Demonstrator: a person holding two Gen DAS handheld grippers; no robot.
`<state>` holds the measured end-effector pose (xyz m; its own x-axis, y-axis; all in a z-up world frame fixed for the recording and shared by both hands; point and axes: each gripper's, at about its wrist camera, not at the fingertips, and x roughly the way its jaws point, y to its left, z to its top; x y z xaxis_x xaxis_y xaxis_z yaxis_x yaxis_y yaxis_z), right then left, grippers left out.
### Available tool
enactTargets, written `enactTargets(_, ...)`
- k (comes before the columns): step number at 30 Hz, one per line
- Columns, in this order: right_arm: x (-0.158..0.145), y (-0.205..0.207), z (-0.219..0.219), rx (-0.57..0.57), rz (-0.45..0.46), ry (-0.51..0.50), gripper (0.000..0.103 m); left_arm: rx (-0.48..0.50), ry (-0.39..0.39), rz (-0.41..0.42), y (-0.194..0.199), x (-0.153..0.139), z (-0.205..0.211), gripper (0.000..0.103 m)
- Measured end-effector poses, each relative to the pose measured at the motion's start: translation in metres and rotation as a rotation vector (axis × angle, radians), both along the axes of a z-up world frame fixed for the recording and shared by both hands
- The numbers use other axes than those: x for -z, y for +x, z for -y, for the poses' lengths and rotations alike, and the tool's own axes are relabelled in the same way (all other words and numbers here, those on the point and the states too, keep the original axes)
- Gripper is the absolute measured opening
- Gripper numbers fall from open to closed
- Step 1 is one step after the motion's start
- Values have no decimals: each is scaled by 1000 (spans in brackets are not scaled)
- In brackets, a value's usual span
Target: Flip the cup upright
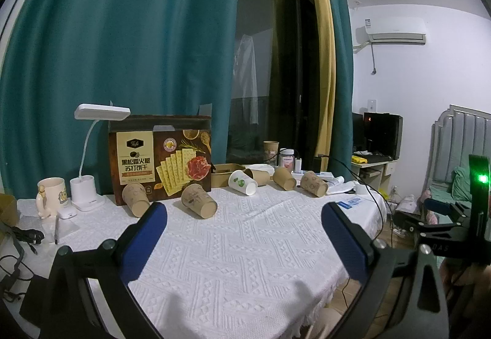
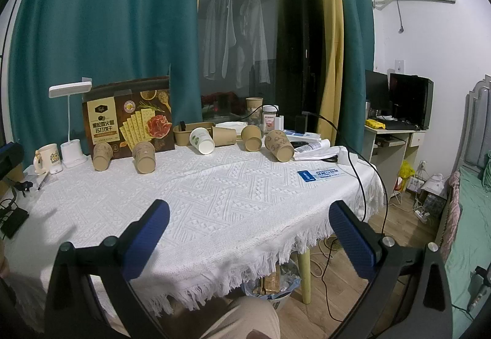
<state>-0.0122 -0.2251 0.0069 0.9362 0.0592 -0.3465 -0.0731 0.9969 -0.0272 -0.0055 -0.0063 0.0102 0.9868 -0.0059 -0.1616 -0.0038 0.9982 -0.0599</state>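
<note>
Across the white tablecloth [image 1: 233,250], six paper cups lie tipped on their sides along the far edge. At far left a cream mug [image 1: 50,196] and a white desk lamp [image 1: 87,182] stand beside a cracker box [image 1: 161,159]; in front of the box lie two brown cups, one [image 1: 135,199] nearer the lamp and one [image 1: 199,200] with its mouth toward me. Farther right a white cup with a green print [image 1: 243,182] lies just beside a brown tray [image 1: 222,174], then three more brown cups, the last [image 1: 313,184] near the papers. My left gripper [image 1: 244,242] hangs spread wide over bare cloth, gripping nothing. My right gripper [image 2: 248,239] is likewise released, over the table's fringed near edge, well apart from every cup.
</note>
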Motion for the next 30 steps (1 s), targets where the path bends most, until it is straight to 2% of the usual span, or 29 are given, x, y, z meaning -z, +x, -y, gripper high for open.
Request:
enactTargets(19, 3, 4, 2, -1, -10, 2, 102, -6, 7, -16, 7, 2, -1, 101)
enactTargets(25, 3, 24, 5, 0, -42, 16, 102, 17, 5, -77, 36, 2, -6, 103)
enactTargets(30, 1, 64, 10, -8, -86, 25, 102, 52, 25, -158, 72, 1, -4, 103)
